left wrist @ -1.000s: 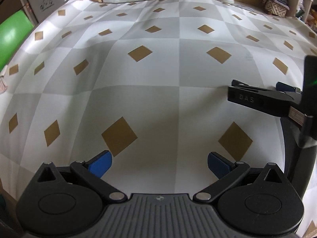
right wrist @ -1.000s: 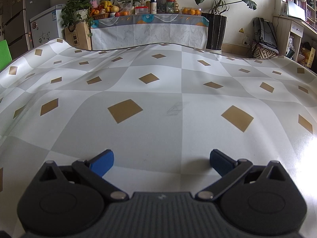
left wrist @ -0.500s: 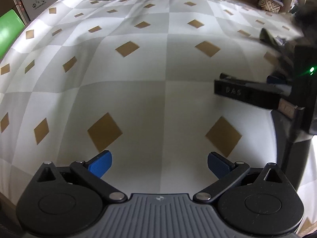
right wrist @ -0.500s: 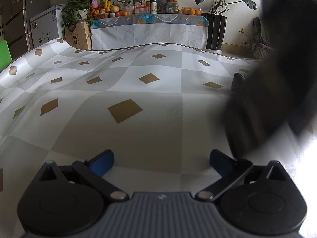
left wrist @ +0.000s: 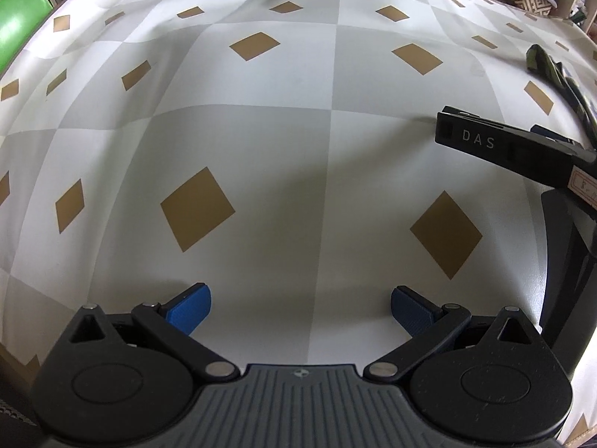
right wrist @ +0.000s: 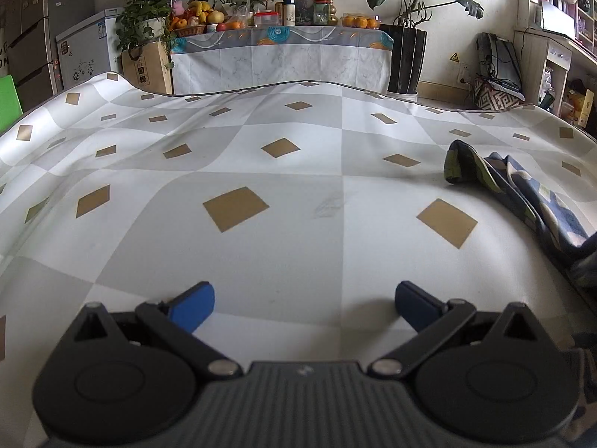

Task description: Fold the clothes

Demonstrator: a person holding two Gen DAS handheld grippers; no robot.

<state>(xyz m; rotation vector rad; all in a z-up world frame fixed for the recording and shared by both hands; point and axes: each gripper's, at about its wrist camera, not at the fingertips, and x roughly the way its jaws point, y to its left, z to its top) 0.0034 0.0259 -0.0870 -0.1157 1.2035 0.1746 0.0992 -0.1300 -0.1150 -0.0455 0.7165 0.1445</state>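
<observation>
A patterned garment [right wrist: 522, 194], dark blue with green and pale patches, lies crumpled at the right edge of the checked table cover [right wrist: 283, 201]. It runs off the right side of the right wrist view. The left wrist view catches it as a thin strip [left wrist: 552, 71] at the far right. My right gripper [right wrist: 302, 306] stands open over bare cloth, left of the garment and apart from it. My left gripper [left wrist: 300, 308] is open too, with nothing between its blue pads. The right gripper's black body [left wrist: 522, 149] shows at the right of the left wrist view.
A grey-and-white cover with tan diamonds spreads over the whole table. Behind its far edge stand a cloth-covered side table [right wrist: 283, 56] with fruit and jars, potted plants [right wrist: 410, 44], a white freezer [right wrist: 86, 59] and shelves [right wrist: 559, 44]. Something green [left wrist: 18, 33] sits past the left edge.
A garment has landed on the right side of the table; half a second ago it was a dark blur crossing the right wrist view. Both grippers stay open, and the left tilted further down.
</observation>
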